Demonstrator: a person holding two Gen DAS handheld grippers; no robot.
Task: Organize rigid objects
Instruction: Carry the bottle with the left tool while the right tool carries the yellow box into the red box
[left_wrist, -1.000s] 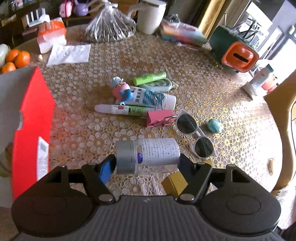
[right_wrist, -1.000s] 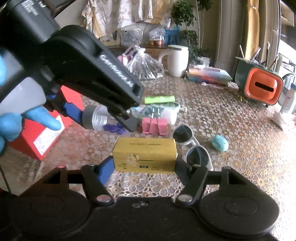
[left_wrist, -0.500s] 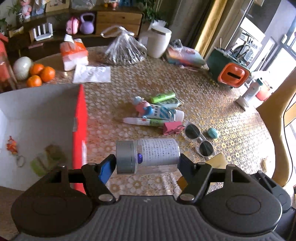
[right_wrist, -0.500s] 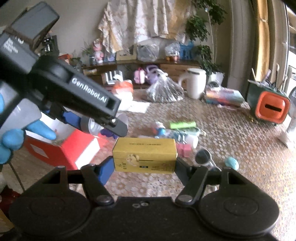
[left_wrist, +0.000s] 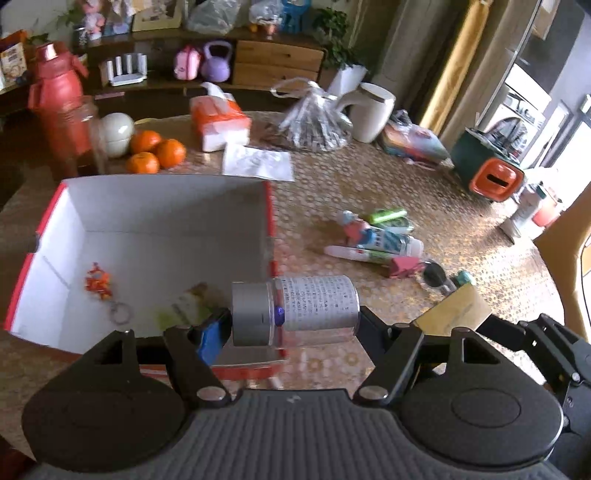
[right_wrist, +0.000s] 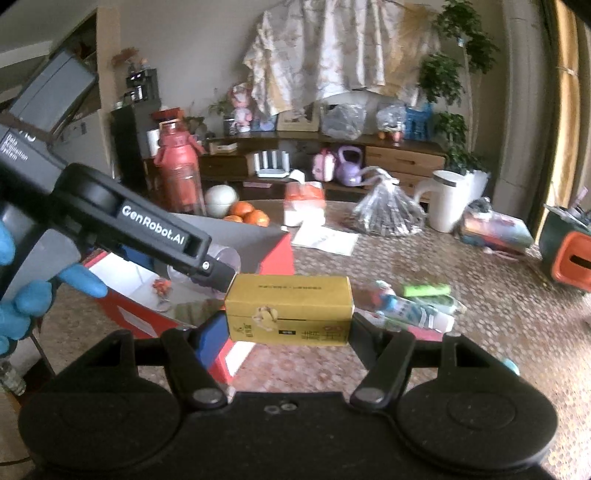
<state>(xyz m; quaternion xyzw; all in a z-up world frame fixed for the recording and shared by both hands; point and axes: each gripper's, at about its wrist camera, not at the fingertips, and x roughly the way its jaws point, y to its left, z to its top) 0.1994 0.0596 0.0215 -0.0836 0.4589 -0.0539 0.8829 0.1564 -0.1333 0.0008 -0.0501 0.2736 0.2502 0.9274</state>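
- Left hand-held gripper clamped endwise on a clear bottle, red box ahead-left below
- Right hand-held gripper clamped on a yellow carton

Both tools, left and right, clamp loads.

- A home living room: a wooden sideboard with toys and potted plants
- A lace-covered table carrying oranges and tissues
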